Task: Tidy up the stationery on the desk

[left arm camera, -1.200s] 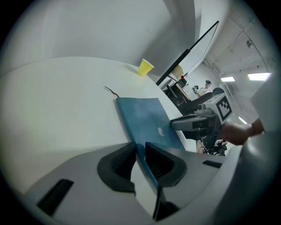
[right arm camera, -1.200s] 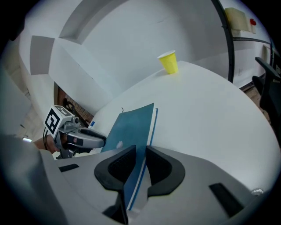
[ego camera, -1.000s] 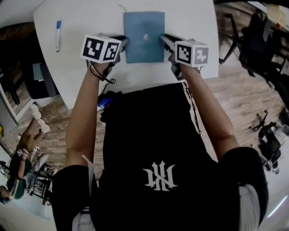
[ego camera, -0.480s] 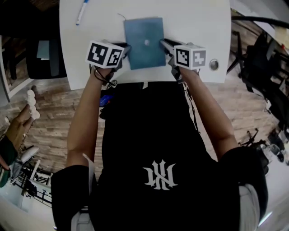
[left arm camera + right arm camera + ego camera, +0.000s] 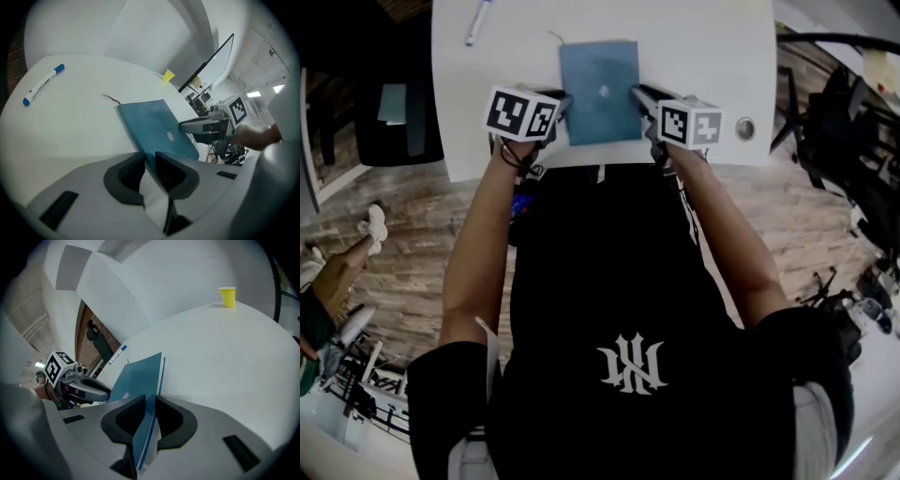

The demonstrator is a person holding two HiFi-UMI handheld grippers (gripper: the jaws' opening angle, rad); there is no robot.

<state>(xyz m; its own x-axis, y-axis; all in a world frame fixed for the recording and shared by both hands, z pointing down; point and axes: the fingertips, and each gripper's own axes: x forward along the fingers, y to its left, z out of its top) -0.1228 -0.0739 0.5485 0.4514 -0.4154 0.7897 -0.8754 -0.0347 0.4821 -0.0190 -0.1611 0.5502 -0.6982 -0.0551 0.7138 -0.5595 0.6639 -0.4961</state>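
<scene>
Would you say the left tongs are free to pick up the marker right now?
Probably not yet: the left tongs are clamped on the blue notebook, though nothing lies between them and the marker.

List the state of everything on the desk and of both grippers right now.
blue notebook: closed, gripped at two opposite side edges.
left gripper: shut on the blue notebook's left edge.
right gripper: shut on the blue notebook's right edge.
marker: lying flat on the desk, apart from the blue notebook.
yellow cup: upright on the desk, well away from the blue notebook.
</scene>
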